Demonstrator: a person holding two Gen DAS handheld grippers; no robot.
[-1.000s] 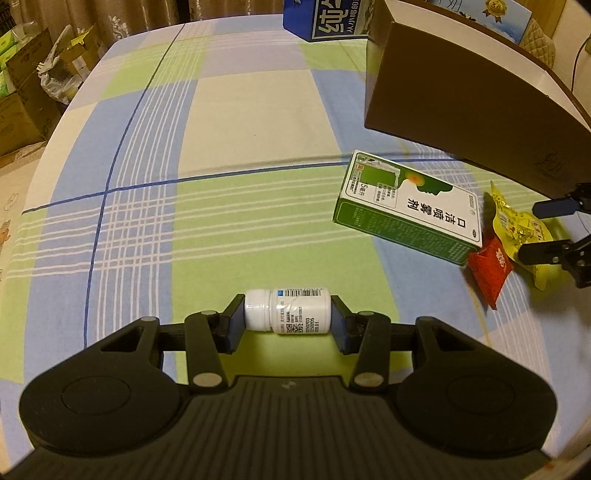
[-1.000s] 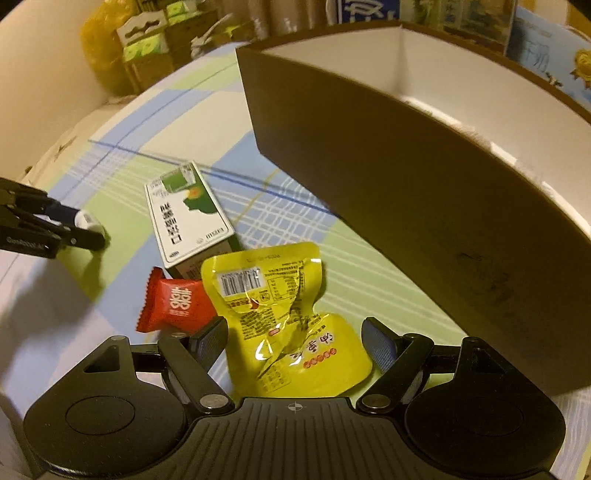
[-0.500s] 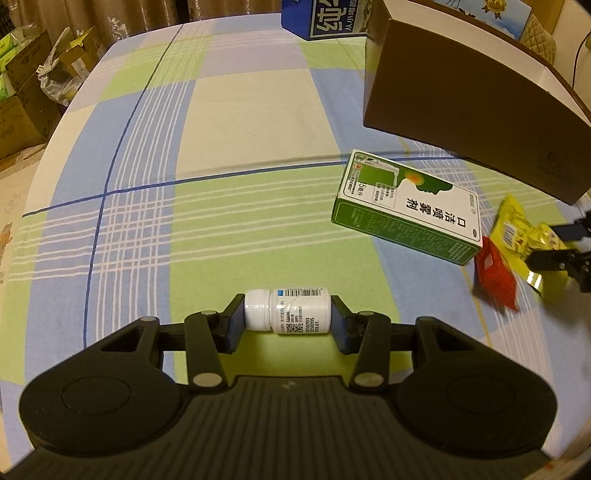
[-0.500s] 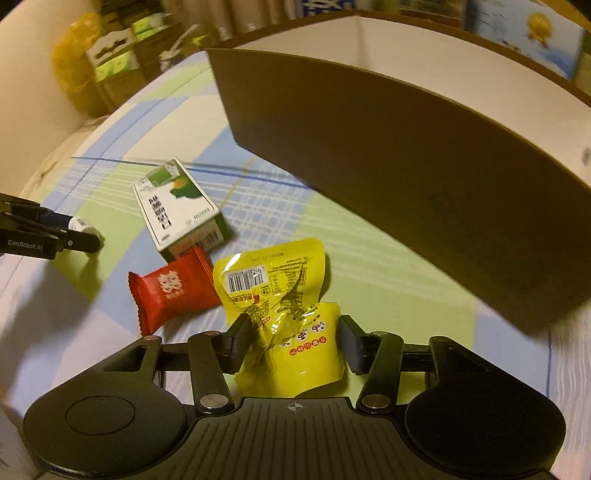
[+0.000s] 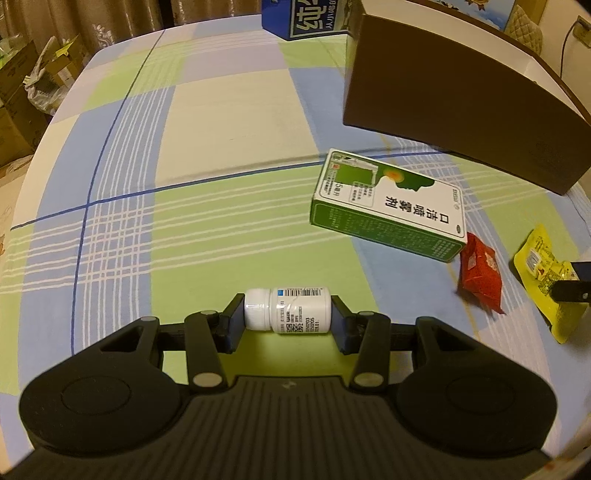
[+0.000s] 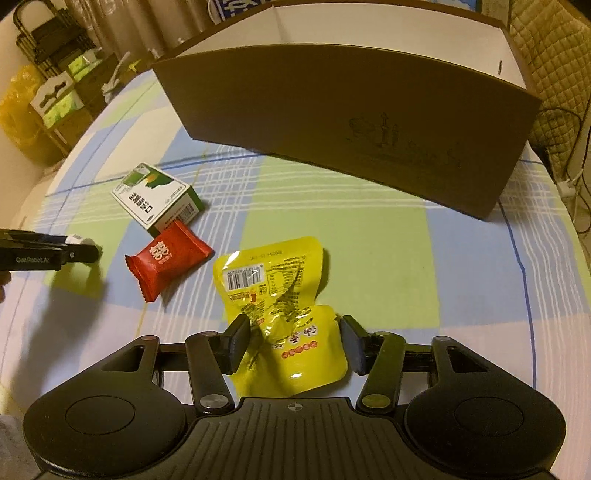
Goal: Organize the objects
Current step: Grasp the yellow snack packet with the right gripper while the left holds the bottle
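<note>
We are holding a small white bottle (image 5: 287, 311) sideways in our left gripper (image 5: 287, 320), with one pad pressing on its ribbed cap and the other on its base, so the jaws are clamped on it from end to end. The bottle is sitting low over a green square of the checked cloth (image 5: 207, 122) that is covering the table. In the right wrist view the same gripper is showing at the far left edge, with only the white cap peeking out past its dark fingers.

Our right gripper (image 6: 293, 345) is closing around the near end of a yellow snack pouch (image 6: 280, 295). Its pads are sitting on either side of the crumpled lower half, the left one touching the foil and the right one just beside the edge, so we cannot tell whether the jaws are truly pinching it. The pouch is lying flat on the cloth with its barcode facing up.

Just left of the pouch, a red candy wrapper (image 6: 168, 256) is lying on the cloth, and its far corner is touching a green and white carton (image 6: 157, 197) printed with Chinese characters. The carton is lying flat with its broad face up.

Beyond all of these, a big brown cardboard box (image 6: 347, 122) is standing open at the top, showing its pale inner walls. Behind it, in the left wrist view, a blue carton (image 5: 306, 18) is standing at the table's far edge.
</note>
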